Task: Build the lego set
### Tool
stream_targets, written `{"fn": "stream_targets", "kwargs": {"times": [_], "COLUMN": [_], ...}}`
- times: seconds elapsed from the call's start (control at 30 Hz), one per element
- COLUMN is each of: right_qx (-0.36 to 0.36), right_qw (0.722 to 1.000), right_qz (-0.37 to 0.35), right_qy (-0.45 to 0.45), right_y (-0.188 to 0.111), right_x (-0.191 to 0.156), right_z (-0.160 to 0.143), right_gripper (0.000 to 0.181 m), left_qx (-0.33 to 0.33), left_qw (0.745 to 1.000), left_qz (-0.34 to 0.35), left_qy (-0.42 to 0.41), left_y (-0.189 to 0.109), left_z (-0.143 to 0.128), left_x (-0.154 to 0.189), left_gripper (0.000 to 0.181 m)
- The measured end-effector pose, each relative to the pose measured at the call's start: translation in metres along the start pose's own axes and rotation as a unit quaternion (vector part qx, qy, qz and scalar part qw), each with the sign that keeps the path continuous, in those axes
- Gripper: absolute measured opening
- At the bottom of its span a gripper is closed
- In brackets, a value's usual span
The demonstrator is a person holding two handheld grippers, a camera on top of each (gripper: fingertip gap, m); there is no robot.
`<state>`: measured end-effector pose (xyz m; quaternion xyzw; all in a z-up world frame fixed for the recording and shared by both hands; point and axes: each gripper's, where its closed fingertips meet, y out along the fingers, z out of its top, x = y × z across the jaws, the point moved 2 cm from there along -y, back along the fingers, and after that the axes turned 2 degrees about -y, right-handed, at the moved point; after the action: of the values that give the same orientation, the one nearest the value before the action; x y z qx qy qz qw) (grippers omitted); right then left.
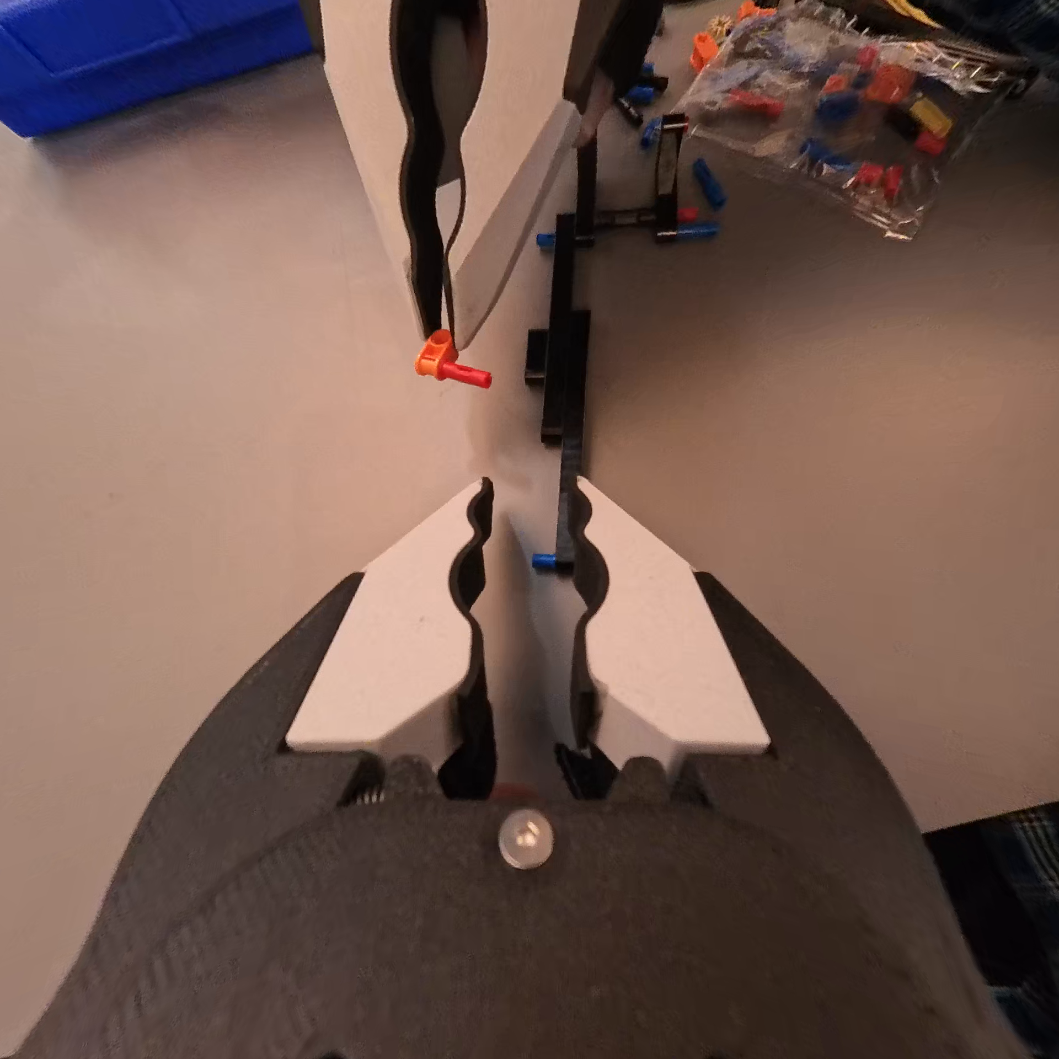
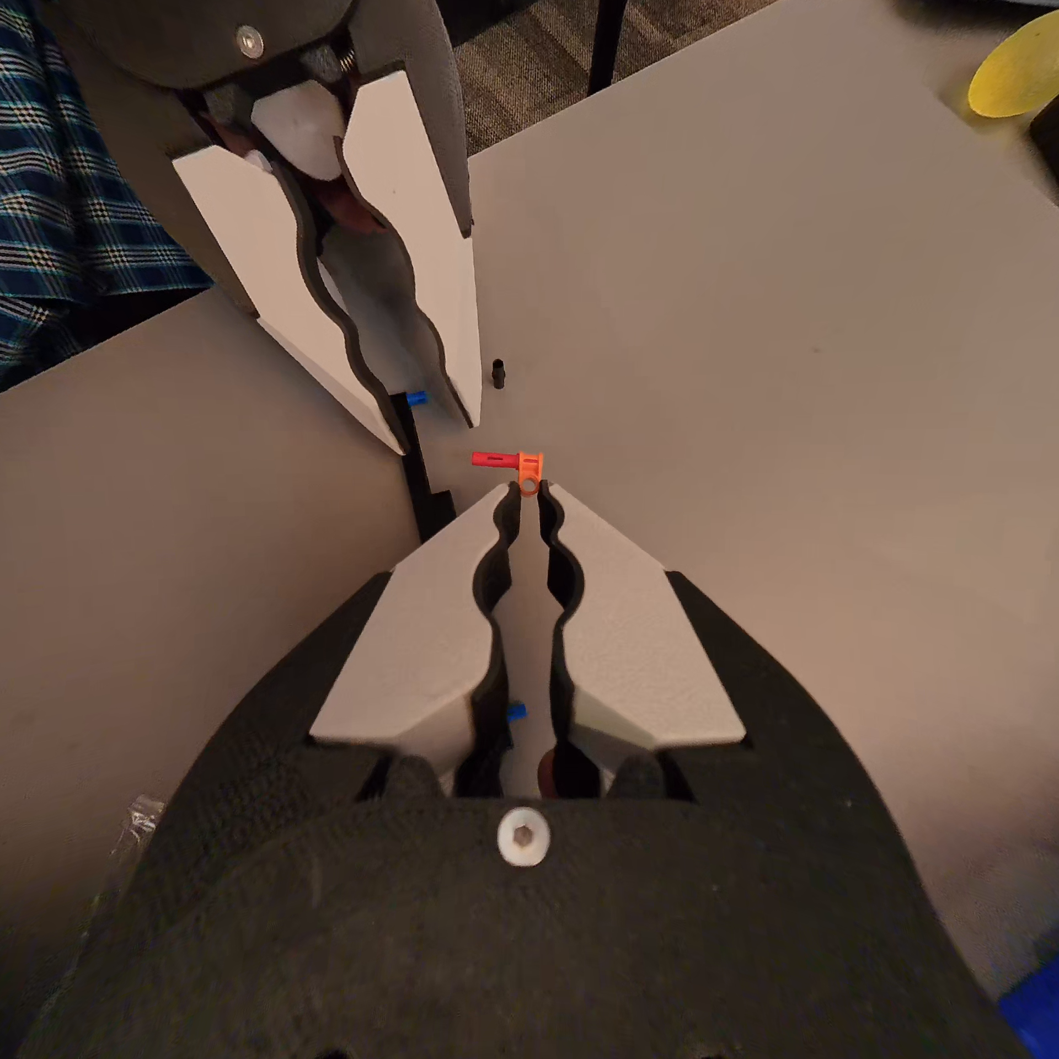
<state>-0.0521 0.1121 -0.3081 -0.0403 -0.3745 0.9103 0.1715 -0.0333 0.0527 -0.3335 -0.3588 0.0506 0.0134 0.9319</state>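
We are pinching the orange connector (image 2: 530,473) with its red pin (image 2: 494,459) in our right gripper (image 2: 528,487); our left gripper (image 1: 534,487), jaws spread, is flanking the black frame (image 1: 566,367) at twelve o'clock.

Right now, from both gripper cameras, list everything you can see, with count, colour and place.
black frame: one, black with blue pins, on the table's middle, its near end beside the left gripper's right finger
orange connector: one, orange with a red pin sticking out sideways, pinched at the right gripper's tips
bag of parts: one, clear, holding red, blue, orange, yellow and black pieces, far right
loose pieces: several, blue, orange and black, beside the bag
small black pin: one, loose on the table
blue bin: one, far left
yellow disc: one, at the table's far corner
table: one, grey
plaid sleeve: one, blue
left gripper: open
right gripper: shut on the connector
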Motion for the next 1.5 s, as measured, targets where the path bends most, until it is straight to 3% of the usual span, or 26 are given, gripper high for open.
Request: {"fn": "stream_targets", "kwargs": {"times": [0.77, 1.17, 1.5], "right_qx": [0.0, -0.084, -0.109], "right_qw": [1.0, 0.995, 0.99], "right_qz": [0.001, 0.024, 0.025], "right_qy": [0.0, -0.043, -0.08], "right_y": [-0.003, 0.016, 0.022], "right_x": [-0.002, -0.017, -0.023], "right_z": [-0.001, -0.013, -0.013], "right_gripper": [0.003, 0.003, 0.003], "left_qx": [-0.007, -0.027, -0.032], "left_qw": [1.0, 1.0, 0.999], "left_qz": [0.014, -0.002, -0.011], "left_qy": [-0.006, 0.005, 0.009], "left_y": [0.004, 0.005, 0.006], "left_z": [0.007, -0.004, -0.003], "left_x": [0.001, 0.008, 0.008], "left_gripper": [0.027, 0.026, 0.02]}}
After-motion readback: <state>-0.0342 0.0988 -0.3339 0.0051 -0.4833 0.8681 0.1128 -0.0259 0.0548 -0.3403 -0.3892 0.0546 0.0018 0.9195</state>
